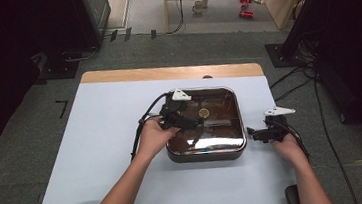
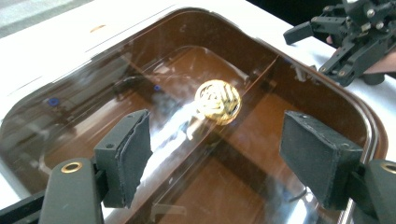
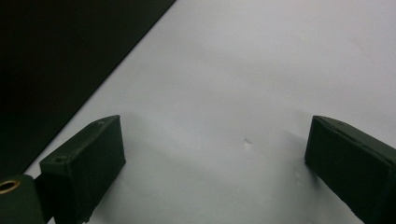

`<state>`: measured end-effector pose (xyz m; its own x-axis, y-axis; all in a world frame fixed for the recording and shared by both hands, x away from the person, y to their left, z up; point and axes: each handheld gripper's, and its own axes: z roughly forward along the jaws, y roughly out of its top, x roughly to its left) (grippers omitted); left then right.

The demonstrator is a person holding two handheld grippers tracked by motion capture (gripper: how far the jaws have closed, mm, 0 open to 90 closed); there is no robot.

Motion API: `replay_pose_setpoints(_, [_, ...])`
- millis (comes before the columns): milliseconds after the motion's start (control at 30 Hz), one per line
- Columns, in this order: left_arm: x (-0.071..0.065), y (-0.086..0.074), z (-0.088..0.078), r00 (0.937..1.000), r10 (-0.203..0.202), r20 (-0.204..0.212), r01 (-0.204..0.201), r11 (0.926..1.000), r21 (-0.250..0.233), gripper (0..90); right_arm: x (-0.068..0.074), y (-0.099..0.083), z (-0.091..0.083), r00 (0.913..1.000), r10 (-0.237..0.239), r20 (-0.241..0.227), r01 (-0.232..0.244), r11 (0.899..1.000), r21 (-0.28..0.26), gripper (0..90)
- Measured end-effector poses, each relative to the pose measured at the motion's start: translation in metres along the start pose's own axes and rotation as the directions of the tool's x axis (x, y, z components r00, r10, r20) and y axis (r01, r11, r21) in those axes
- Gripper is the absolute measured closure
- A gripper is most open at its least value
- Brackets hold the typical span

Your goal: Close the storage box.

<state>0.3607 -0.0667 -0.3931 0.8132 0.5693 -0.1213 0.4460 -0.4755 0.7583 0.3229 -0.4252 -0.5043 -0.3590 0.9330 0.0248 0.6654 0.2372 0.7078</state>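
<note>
A square pan (image 1: 207,154) with a chrome rim stands on the white-covered table. On it lies a brown tinted glass lid (image 1: 219,103) with a gold knob (image 1: 203,112) in its middle. My left gripper (image 1: 191,123) hovers over the lid's left half. In the left gripper view its jaws stand open (image 2: 217,158), with the gold knob (image 2: 218,101) ahead of them and nothing between the pads. My right gripper (image 1: 252,134) is beside the pan's right edge, apart from it. Its jaws are open (image 3: 215,172) over the bare white cover (image 3: 243,70).
The white cover (image 1: 108,154) spans the table, with a wooden strip (image 1: 166,73) showing at the far edge. Dark stands and cables (image 1: 298,85) sit on the floor to the right. In the left gripper view my right gripper (image 2: 317,53) shows beyond the pan.
</note>
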Motion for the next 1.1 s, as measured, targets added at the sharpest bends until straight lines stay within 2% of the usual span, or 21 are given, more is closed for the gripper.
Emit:
replay_pose_setpoints(133, [0.005,-0.008,-0.014,0.9995,-0.028,0.013,0.028,0.9992,-0.029,25.0,0.000,0.000,0.000,1.0000,0.002,0.000,-0.002,1.000,0.000,4.3])
replay_pose_setpoints(267, [0.009,-0.018,-0.025,0.9999,-0.012,-0.002,0.012,0.9991,-0.040,24.3,0.000,0.000,0.000,1.0000,-0.001,0.000,0.001,1.000,0.000,4.3])
replay_pose_setpoints(367, [0.014,-0.027,-0.032,0.9999,-0.009,0.007,0.009,0.9984,-0.056,22.8,0.000,0.000,0.000,1.0000,-0.002,0.000,0.002,1.000,-0.001,4.3])
replay_pose_setpoints(533, [0.020,-0.044,-0.045,0.9986,0.026,-0.047,-0.029,0.9973,-0.068,21.6,0.000,0.000,0.000,1.0000,-0.001,0.001,0.001,1.000,-0.001,4.3])
replay_pose_setpoints(733, [0.031,-0.064,-0.057,0.9962,-0.008,-0.086,0.001,0.9970,-0.077,21.5,0.000,0.000,0.000,1.0000,-0.002,0.001,0.002,1.000,-0.001,4.3])
replay_pose_setpoints(1100, [0.041,-0.095,-0.068,0.9909,-0.021,-0.133,0.009,0.9955,-0.095,21.5,0.000,0.000,0.000,1.0000,-0.002,0.001,0.002,1.000,-0.001,4.4])
